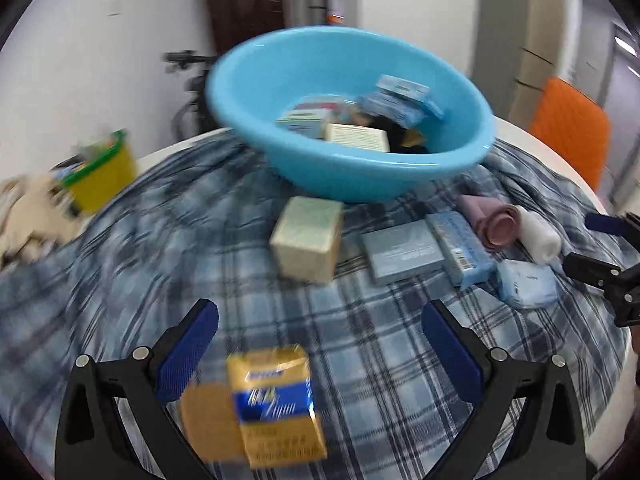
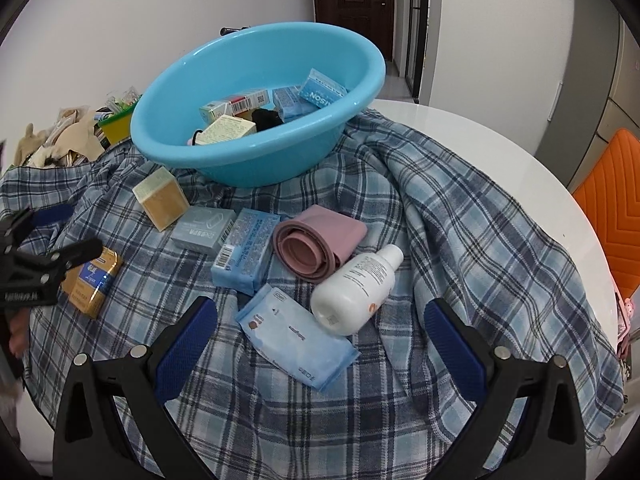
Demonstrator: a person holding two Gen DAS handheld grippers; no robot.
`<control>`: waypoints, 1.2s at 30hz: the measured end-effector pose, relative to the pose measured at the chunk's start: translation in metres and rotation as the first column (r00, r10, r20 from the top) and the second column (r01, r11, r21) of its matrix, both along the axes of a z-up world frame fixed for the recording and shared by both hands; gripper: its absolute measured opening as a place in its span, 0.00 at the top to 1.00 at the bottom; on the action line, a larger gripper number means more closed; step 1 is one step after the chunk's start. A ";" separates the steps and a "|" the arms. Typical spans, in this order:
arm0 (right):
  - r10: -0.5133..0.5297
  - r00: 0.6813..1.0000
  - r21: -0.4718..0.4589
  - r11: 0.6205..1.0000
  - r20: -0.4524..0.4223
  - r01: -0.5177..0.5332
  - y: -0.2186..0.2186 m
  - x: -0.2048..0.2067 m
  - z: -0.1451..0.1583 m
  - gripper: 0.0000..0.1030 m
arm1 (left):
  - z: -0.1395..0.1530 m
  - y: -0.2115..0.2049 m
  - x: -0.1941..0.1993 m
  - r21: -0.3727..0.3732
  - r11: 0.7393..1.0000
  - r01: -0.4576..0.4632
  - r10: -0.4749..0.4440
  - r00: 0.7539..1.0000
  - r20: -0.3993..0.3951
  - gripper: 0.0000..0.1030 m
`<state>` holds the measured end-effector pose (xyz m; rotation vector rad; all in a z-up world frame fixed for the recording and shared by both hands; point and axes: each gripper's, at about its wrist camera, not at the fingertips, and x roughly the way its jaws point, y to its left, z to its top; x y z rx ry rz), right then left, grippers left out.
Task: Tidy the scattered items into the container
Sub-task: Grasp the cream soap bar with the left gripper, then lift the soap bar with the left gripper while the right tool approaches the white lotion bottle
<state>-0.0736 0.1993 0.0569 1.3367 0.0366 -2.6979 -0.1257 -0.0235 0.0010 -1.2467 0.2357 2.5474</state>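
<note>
Indoors, plaid cloth [image 2: 440, 208] – round white table [image 2: 500, 152]

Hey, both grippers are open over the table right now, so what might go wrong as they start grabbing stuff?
1. The left gripper hangs open over the gold box; that view is blurred, suggesting fast motion that may knock the box askew.
2. The white bottle lies on its side and may roll when pinched.
3. The plaid cloth is bunched; fingertips could snag it and drag the blue basin.

Basin [image 2: 256, 80] (boxes inside) behind bottle [image 2: 356, 288], roll [image 2: 316, 240] and packets on cloth [image 2: 460, 220].
</note>
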 end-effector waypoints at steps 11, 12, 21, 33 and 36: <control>-0.024 1.000 0.006 1.000 0.018 0.023 0.011 -0.004 -0.011 0.00 | -0.020 0.009 -0.060 -0.118 0.991 0.064 -0.070 0.997 -0.043 0.00; -0.021 1.000 0.007 1.000 0.018 0.021 0.010 -0.005 -0.012 0.00 | -0.023 0.008 -0.064 -0.108 0.992 0.064 -0.068 0.997 -0.032 0.00; -0.003 1.000 0.005 1.000 0.023 0.003 0.000 -0.011 -0.015 0.00 | -0.044 0.012 -0.079 -0.077 0.995 0.067 -0.067 0.998 0.010 0.12; -0.024 0.999 0.000 1.000 0.022 0.024 0.005 -0.010 -0.013 0.00 | -0.026 0.002 -0.059 -0.006 0.998 -0.065 0.064 0.996 -0.059 0.57; -0.032 0.999 -0.013 0.999 0.014 0.032 0.009 -0.005 -0.011 0.00 | -0.015 0.000 -0.041 -0.004 0.995 -0.097 0.097 0.994 -0.042 0.57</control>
